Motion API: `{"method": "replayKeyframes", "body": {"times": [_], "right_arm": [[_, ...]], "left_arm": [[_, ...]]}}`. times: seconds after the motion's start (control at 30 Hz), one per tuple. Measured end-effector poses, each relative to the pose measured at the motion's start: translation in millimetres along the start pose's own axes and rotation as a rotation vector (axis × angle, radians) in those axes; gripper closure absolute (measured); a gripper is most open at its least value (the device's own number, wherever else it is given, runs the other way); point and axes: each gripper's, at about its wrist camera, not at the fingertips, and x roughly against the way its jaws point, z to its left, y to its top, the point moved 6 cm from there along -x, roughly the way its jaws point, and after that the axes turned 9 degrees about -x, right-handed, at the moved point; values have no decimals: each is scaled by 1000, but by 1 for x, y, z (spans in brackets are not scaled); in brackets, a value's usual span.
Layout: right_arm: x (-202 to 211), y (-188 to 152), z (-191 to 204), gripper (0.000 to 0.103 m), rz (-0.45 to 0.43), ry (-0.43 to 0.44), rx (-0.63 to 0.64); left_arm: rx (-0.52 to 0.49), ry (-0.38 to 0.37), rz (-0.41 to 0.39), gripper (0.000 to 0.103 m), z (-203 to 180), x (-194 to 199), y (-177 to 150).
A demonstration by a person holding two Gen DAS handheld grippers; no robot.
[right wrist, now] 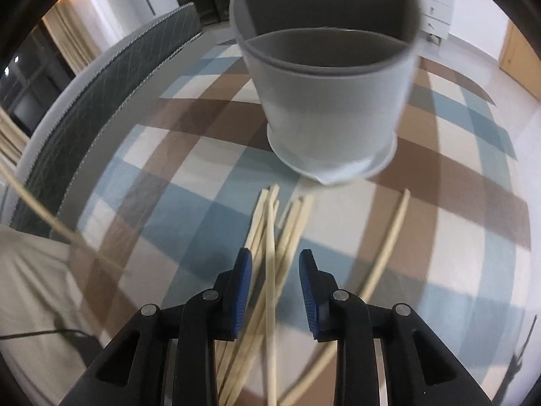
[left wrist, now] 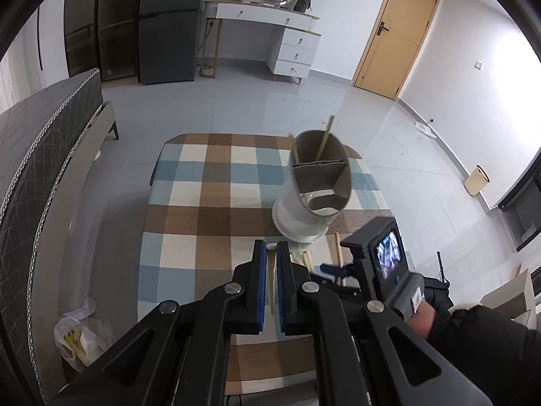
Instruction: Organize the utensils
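A grey-white utensil holder (left wrist: 311, 186) with divided compartments stands on the checked tablecloth (left wrist: 203, 216); two chopsticks (left wrist: 325, 142) lean in its far compartment. My left gripper (left wrist: 271, 247) is shut on a pale chopstick (left wrist: 270, 277) just in front of the holder's base. In the right wrist view the holder (right wrist: 331, 101) rises close ahead, and a loose bundle of several chopsticks (right wrist: 270, 237) lies on the cloth before it. My right gripper (right wrist: 275, 260) hangs open over that bundle, its pads clear of the sticks. One more chopstick (right wrist: 389, 243) lies apart to the right.
A dark quilted mattress (left wrist: 40, 142) runs along the table's left side, with a plastic bag (left wrist: 77, 338) on the floor below. A white dresser (left wrist: 270, 34), a dark fridge (left wrist: 169, 27) and a wooden door (left wrist: 395, 34) stand at the far wall. A sleeve (left wrist: 473, 338) shows at lower right.
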Motion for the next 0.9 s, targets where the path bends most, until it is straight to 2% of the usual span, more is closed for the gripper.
{"method": "replayKeyframes", "body": {"times": [0.17,0.23,0.27,0.33,0.37,0.53,0.77,0.9], "right_arm": [[-23,10,9,76,17,-85,114],[-23,11,14,77,-3,-107,151],[-23,12,18,81,-7,-115,174],[-23,12,23,99,-18,-130,205],[-23,12,24,99,-19,-135,208],[-4,17,19,99,-83,-82,119],[83,24,-6,99,-298,52,-78],[124,18,-13,99,-399,89,-143]], "left_arm": [[22,1,15,102,13,-10,-3],[29,0,19,102,16,-14,-3],[29,1,21,102,16,-14,-4],[30,-1,27,102,17,-17,-4],[29,-1,28,102,17,-17,-4],[22,2,13,102,13,-10,-1],[-7,-2,-28,102,-5,12,9],[-33,-6,-44,102,-20,24,17]]}}
